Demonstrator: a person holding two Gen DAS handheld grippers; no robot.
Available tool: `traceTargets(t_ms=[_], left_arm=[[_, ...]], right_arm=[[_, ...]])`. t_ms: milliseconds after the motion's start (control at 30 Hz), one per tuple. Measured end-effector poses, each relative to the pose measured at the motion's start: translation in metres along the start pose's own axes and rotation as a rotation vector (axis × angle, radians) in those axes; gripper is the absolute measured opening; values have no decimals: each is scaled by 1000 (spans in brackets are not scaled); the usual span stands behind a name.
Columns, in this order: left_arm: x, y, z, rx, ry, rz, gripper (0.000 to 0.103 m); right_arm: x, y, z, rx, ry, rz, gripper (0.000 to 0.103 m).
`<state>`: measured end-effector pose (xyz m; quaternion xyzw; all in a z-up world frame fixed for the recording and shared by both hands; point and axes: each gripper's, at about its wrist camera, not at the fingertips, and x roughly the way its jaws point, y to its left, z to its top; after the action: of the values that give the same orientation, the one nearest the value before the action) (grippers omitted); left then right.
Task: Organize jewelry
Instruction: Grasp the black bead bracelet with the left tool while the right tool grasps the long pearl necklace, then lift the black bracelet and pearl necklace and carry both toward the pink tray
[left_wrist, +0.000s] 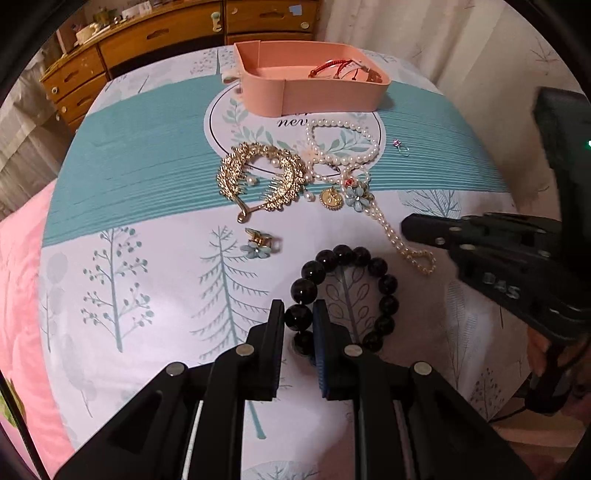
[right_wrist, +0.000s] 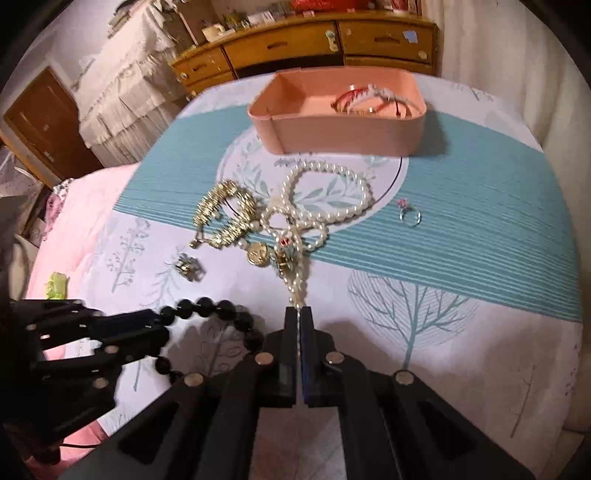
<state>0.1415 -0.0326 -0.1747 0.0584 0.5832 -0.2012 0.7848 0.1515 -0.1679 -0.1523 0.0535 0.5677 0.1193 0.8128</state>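
Bed with tree-print cloth: your left gripper (left_wrist: 299, 314) fingers pinch the black bracelet (left_wrist: 347, 291); tray (left_wrist: 325, 94) lies straight ahead, past the jewelry pile. Right gripper (right_wrist: 299, 314) fingers pressed together at the pearl strand (right_wrist: 297, 284) end; grip unclear.

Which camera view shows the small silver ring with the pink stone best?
The right wrist view: there the small silver ring with a pink stone lies unobstructed on the teal stripes, its band and stone distinct. The left wrist view shows the same ring farther away, only as a tiny speck.

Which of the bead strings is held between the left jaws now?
The black bead bracelet: the left gripper is shut on one of its large dark beads. The white pearl necklace lies farther off.
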Motion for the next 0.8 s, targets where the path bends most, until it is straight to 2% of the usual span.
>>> traceTargets(t_ms=[167, 200, 267, 433, 500, 533, 667, 700, 733, 800], left_arm=[[-8, 6, -1, 15, -6, -10, 13], [-9, 7, -1, 17, -7, -13, 13], [-9, 7, -1, 25, -8, -14, 13], [-12, 12, -1, 49, -19, -15, 13], [-15, 13, -1, 59, -28, -20, 13], [-16, 14, 0, 64, -30, -18, 13], [-22, 15, 3, 99, -56, -18, 13], [-24, 15, 3, 111, -69, -31, 13], [-26, 15, 4, 125, -89, -55, 13], [-29, 15, 8, 144, -125, -101, 13]], right_arm=[[17, 8, 2, -21, 16, -32, 4], [18, 11, 3, -30, 16, -49, 6], [19, 18, 3, -54, 16, -85, 22], [23, 19, 2, -65, 36, -144, 24], [24, 18, 3, -48, 32, -145, 21], [24, 17, 4, -35, 33, -155, 9], [25, 7, 7, 63, 36, -119, 8], [25, 5, 7, 79, 35, -107, 7], [23, 3, 8, 91, 27, -86, 0], [23, -1, 8, 128, 35, -48, 0]])
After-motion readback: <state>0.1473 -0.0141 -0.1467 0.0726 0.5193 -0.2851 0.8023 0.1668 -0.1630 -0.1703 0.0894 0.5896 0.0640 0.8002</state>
